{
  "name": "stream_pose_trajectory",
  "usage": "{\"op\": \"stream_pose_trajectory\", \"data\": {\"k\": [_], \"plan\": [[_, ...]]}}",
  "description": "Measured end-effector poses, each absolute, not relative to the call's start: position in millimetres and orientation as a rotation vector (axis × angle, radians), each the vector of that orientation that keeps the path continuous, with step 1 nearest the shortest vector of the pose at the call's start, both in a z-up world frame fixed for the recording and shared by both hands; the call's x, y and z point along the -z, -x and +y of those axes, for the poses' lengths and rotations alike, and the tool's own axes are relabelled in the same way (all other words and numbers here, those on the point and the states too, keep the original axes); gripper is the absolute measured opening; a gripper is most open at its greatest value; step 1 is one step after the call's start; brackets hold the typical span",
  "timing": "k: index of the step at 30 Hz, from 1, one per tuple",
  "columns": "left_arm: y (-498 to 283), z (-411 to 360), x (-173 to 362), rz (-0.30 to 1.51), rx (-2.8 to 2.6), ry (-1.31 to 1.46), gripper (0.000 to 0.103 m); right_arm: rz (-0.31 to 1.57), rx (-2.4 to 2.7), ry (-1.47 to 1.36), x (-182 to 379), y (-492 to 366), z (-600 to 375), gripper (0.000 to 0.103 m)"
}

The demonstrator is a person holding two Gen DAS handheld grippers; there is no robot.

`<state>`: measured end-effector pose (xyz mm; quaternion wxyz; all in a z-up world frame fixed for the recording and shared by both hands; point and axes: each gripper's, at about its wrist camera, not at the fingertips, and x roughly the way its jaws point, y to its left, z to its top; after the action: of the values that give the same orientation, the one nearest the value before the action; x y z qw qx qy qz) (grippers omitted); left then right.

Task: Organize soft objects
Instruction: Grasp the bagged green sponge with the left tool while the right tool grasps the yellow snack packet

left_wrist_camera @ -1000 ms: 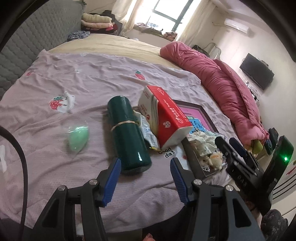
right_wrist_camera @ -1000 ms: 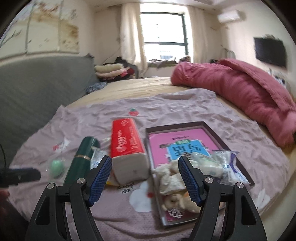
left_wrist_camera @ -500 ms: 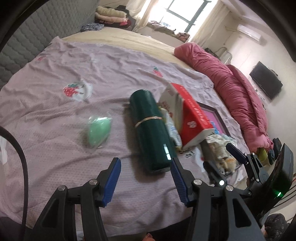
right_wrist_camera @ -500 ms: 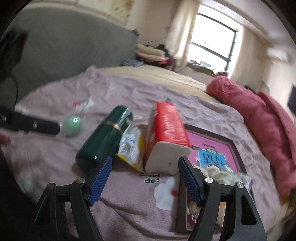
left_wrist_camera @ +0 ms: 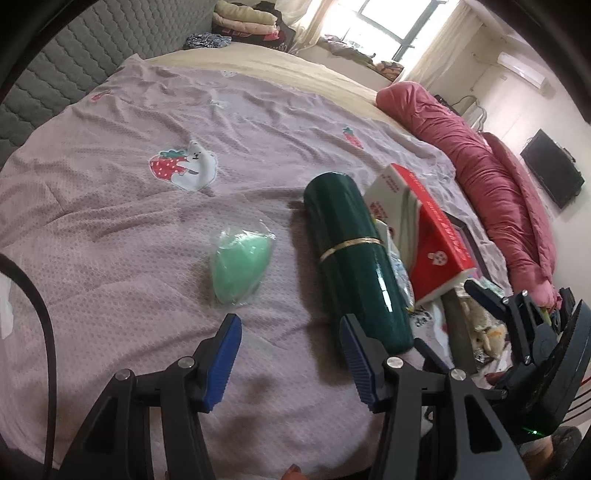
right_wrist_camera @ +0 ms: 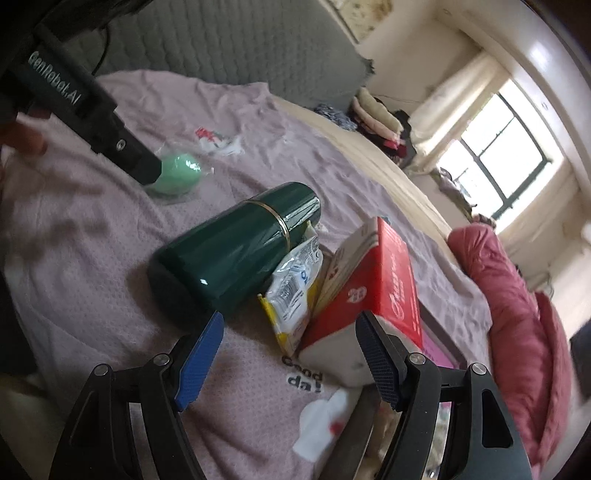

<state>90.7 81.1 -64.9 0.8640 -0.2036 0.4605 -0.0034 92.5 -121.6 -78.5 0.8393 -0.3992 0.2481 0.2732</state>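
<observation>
Just beyond the left gripper point(left_wrist_camera: 290, 354), whose fingers stand apart and empty, the bagged green sponge point(left_wrist_camera: 242, 267) lies slightly left, probably long axis running near-to-far.

A bedroom in daylight. A wide bed point(left_wrist_camera: 280, 70) fills most of the view, spread with a wrinkled lilac blanket point(left_wrist_camera: 110, 206) printed with strawberries and small white bears. Behind it stands a grey quilted headboard point(left_wrist_camera: 74, 62). A rumpled pink duvet point(left_wrist_camera: 491, 184) lies bunched along the bed's far side. Folded clothes point(left_wrist_camera: 240, 18) are piled near the head of the bed. A large dark-framed window point(right_wrist_camera: 506, 155) with pale curtains point(right_wrist_camera: 447, 107) glows bright. The walls are cream; one carries a black television point(left_wrist_camera: 552, 168) and a white air conditioner point(left_wrist_camera: 521, 68) up high
</observation>
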Motion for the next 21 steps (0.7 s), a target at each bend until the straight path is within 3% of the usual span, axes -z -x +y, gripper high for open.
{"op": "stream_pose_trajectory", "data": {"k": [15,17,19,21], "plan": [[-119.0,103.4,90.0,1.011,-0.056,0.362,0.055,0.478,-0.635,1.080,120.2,-125.8,-98.0,0.074],[-123.8,104.2,94.1,1.017,-0.054,0.354,0.055,0.479,-0.624,1.065,123.1,-129.7,-94.8,0.066],[-129.1,103.8,98.1,1.025,-0.056,0.343,0.055,0.490,-0.621,1.028,123.5,-136.3,-93.6,0.045],[-134.7,103.5,102.2,1.034,-0.057,0.338,0.055,0.514,-0.629,1.003,124.4,-140.5,-94.4,0.030]]}}
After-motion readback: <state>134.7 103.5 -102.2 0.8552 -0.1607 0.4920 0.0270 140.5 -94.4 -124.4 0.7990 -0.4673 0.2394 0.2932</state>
